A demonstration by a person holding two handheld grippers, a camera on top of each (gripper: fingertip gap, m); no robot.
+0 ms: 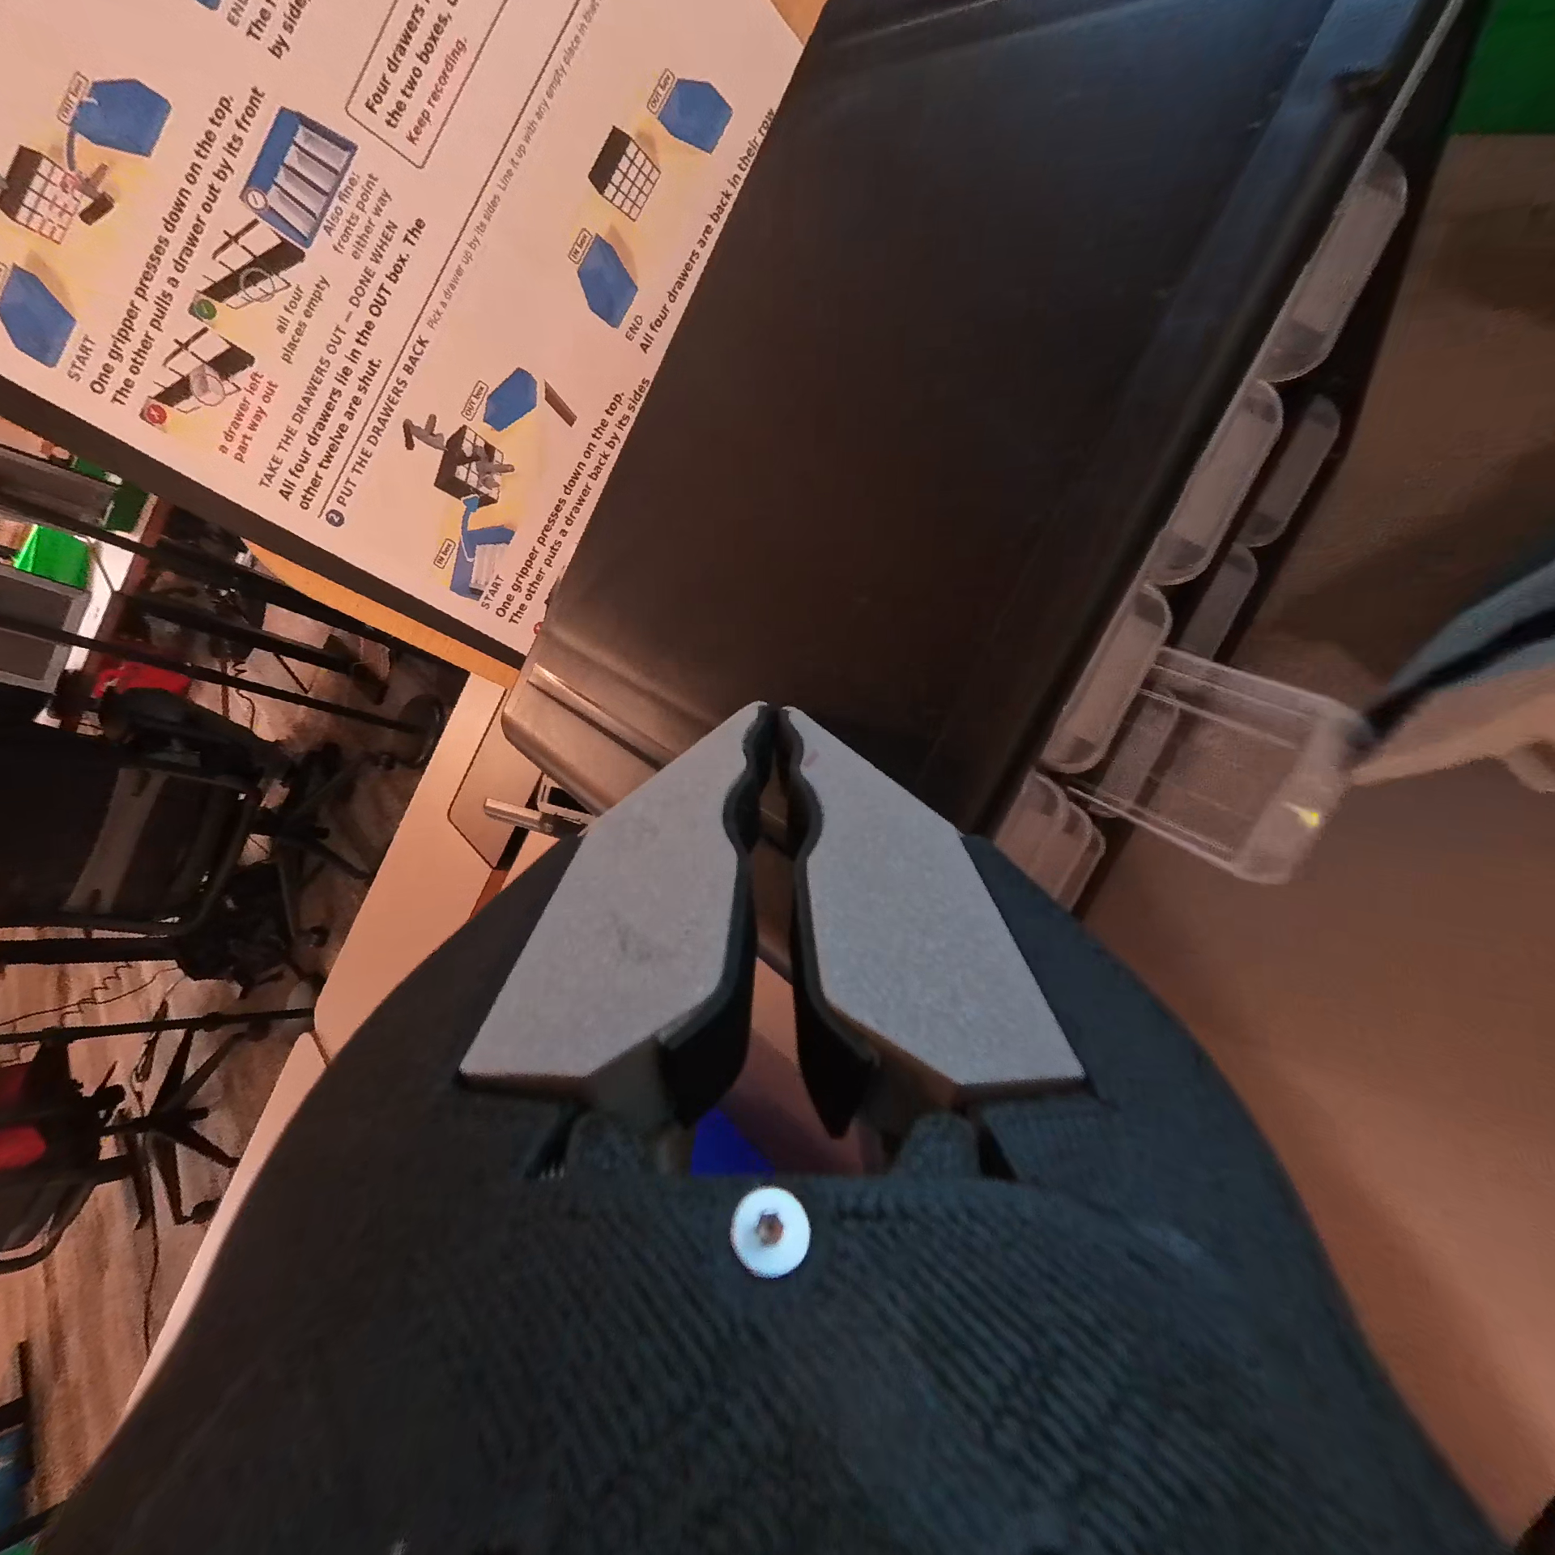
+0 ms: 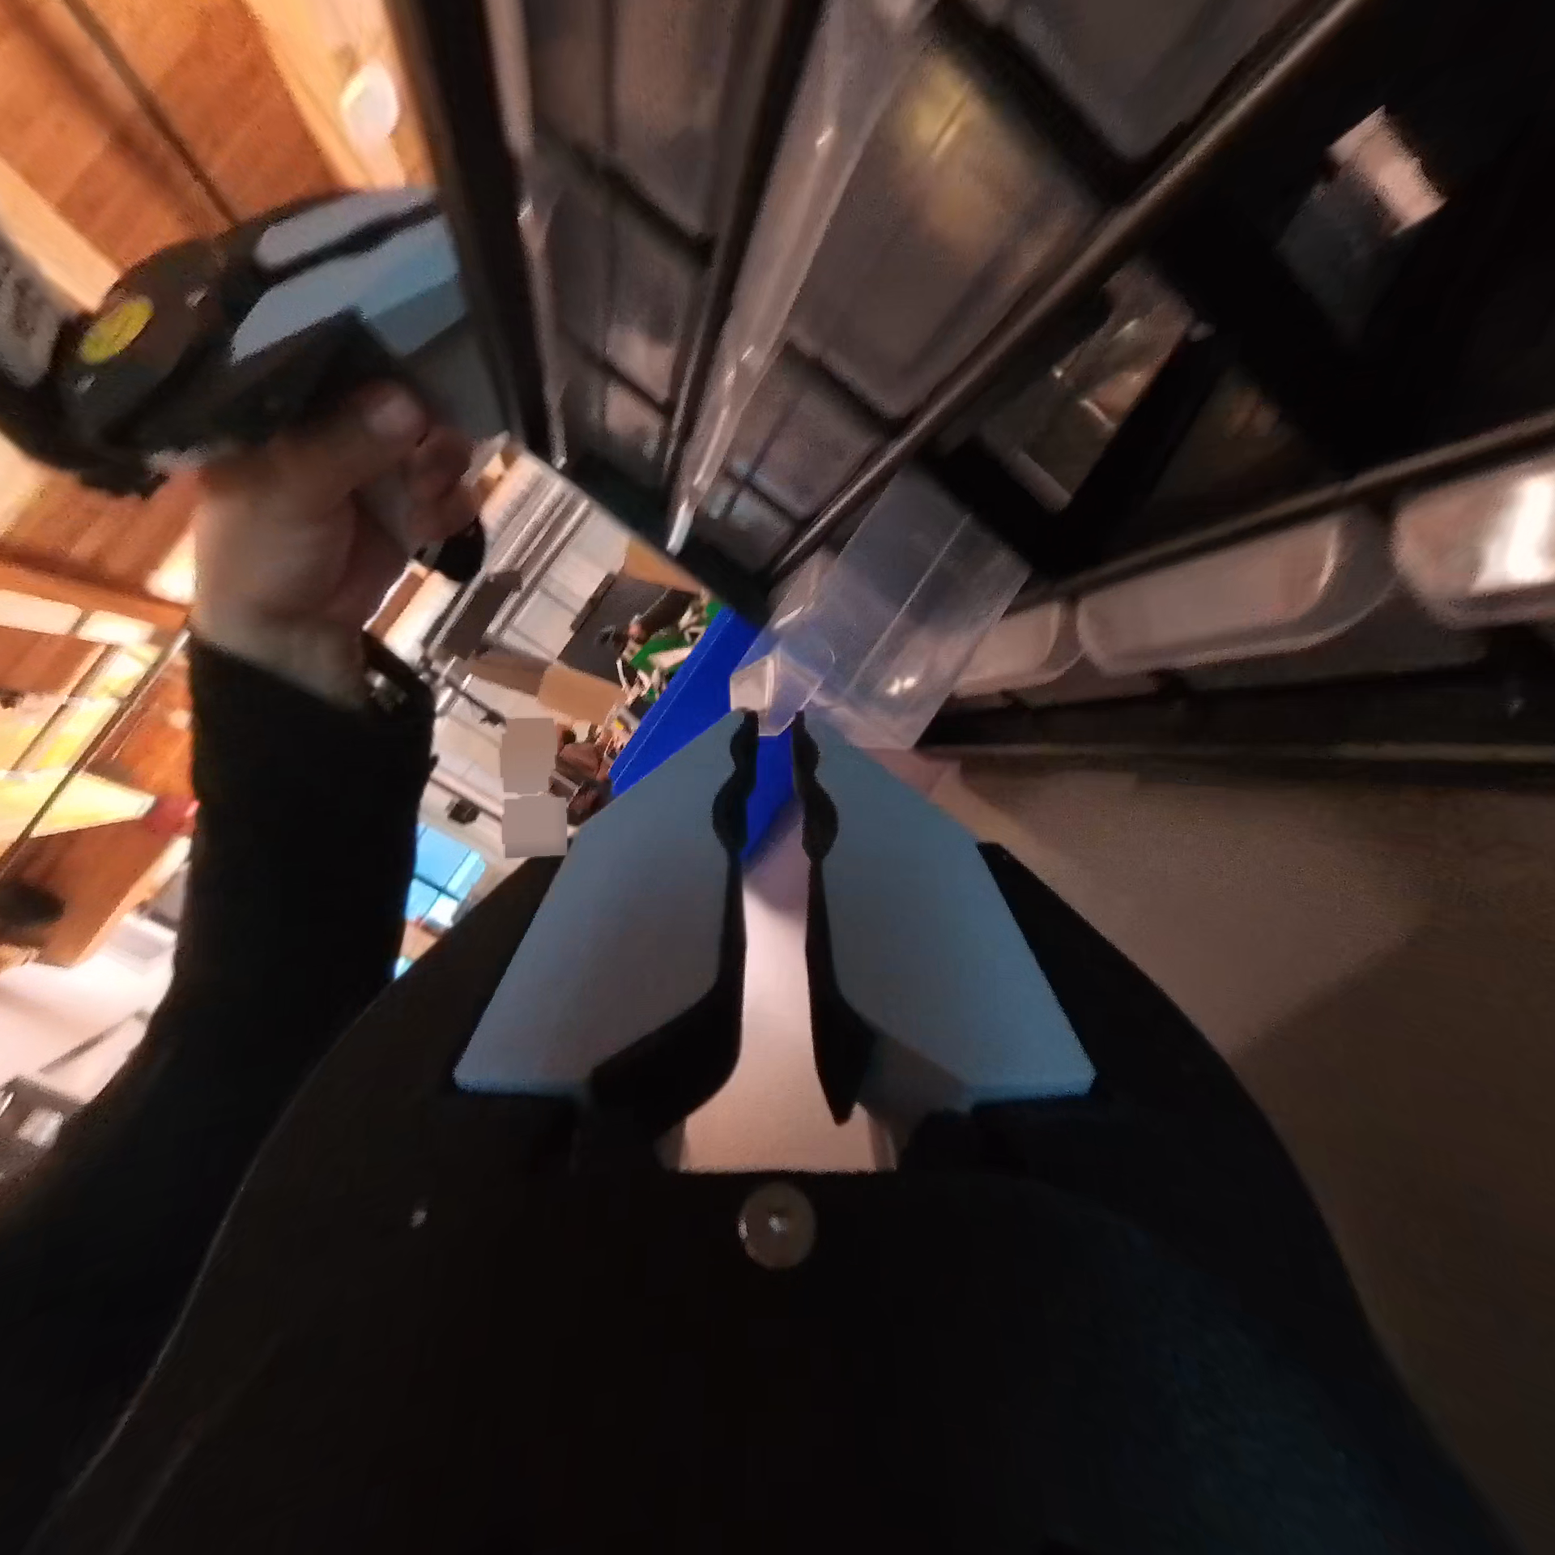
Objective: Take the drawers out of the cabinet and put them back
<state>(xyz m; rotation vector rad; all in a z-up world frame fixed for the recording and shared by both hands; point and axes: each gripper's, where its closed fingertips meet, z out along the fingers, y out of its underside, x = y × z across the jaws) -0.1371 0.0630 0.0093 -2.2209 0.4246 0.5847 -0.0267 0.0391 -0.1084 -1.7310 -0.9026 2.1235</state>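
Note:
The black cabinet (image 1: 968, 379) stands on the table, with rows of clear drawers along its front (image 1: 1338, 278). My left gripper (image 1: 774, 715) is shut and empty, its tips on the cabinet's top near one corner. One clear drawer (image 1: 1220, 757) sticks partly out of the cabinet. My right gripper (image 2: 772, 725) is shut on the front lip of that drawer (image 2: 892, 623). The right gripper also shows in the left wrist view (image 1: 1464, 698) at the drawer's front. The left gripper also shows in the right wrist view (image 2: 219, 337), held by a hand above the cabinet.
A printed instruction sheet (image 1: 337, 252) lies on the table behind the cabinet. A blue box (image 2: 673, 732) stands beyond the drawer. The brown tabletop (image 1: 1346, 1136) spreads in front of the cabinet. Chairs and stands (image 1: 168, 799) crowd the floor past the table's edge.

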